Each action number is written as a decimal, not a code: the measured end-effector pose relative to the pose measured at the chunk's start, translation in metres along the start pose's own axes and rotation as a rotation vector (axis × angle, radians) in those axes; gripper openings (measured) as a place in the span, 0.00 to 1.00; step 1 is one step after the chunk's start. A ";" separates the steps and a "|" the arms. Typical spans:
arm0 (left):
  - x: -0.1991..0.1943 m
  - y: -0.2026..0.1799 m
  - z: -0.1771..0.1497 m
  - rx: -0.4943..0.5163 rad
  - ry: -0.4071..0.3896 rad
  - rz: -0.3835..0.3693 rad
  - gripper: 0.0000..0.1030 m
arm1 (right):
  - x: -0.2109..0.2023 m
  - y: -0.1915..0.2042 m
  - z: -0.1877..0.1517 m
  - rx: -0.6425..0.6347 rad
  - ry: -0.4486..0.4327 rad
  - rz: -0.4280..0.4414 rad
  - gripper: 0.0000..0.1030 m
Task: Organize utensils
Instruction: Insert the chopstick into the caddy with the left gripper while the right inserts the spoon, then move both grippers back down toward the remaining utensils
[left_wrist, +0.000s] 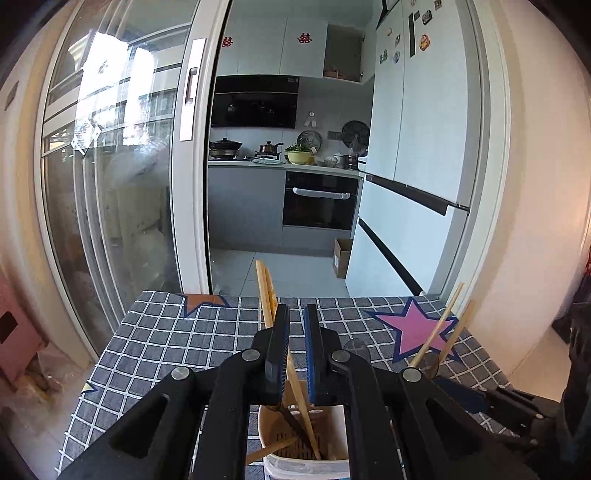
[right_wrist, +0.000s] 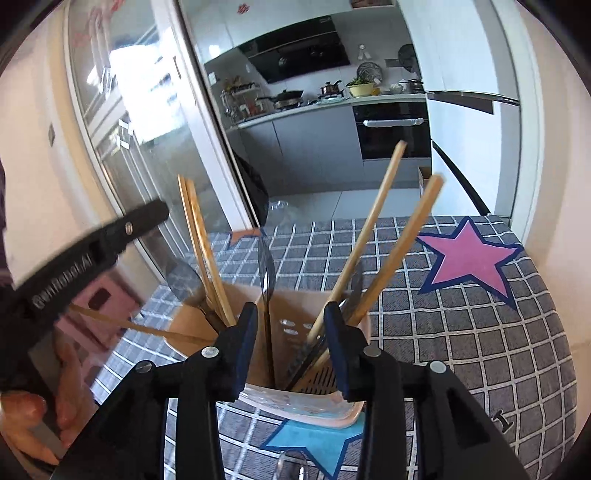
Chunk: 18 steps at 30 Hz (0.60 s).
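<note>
A beige utensil holder (right_wrist: 295, 306) (left_wrist: 269, 435) stands on the checked tablecloth (right_wrist: 480, 350). In its left part lean a pair of chopsticks (right_wrist: 195, 229) (left_wrist: 264, 291) and a grey spoon (right_wrist: 181, 280). Two more chopsticks (right_wrist: 369, 229) (left_wrist: 439, 328) lean out to the right. My right gripper (right_wrist: 290, 317) is open over the holder, with a thin dark blade (right_wrist: 266, 266) standing between its fingers, untouched. My left gripper (left_wrist: 297, 314) is shut above the holder. The left pair passes under its left finger, not between the pads. One of its fingers (right_wrist: 140, 221) shows beside that pair.
One chopstick (right_wrist: 129, 325) pokes out sideways over the holder's left edge. A shiny utensil (right_wrist: 291, 465) lies on the cloth at the near edge. A hand (right_wrist: 33, 417) holds the left gripper. Past the table's far edge are a sliding glass door (left_wrist: 122, 184) and the kitchen.
</note>
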<state>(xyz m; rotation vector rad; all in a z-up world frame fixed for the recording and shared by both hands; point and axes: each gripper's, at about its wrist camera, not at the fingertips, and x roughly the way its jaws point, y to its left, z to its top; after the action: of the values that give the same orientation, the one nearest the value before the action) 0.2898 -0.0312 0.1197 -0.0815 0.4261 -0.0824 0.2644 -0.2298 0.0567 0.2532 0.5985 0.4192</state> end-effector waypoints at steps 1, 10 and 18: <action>-0.004 0.000 0.001 -0.002 -0.008 -0.003 0.38 | -0.005 0.000 0.000 0.008 -0.010 -0.001 0.43; -0.043 -0.002 0.007 -0.024 -0.042 -0.091 0.39 | -0.059 -0.008 -0.008 0.079 -0.061 -0.035 0.58; -0.070 -0.012 -0.003 0.001 0.017 -0.195 0.39 | -0.081 -0.033 -0.038 0.190 0.012 -0.100 0.62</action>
<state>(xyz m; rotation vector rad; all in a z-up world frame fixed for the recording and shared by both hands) 0.2246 -0.0367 0.1467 -0.1215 0.4342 -0.2754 0.1916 -0.2911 0.0549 0.4003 0.6607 0.2680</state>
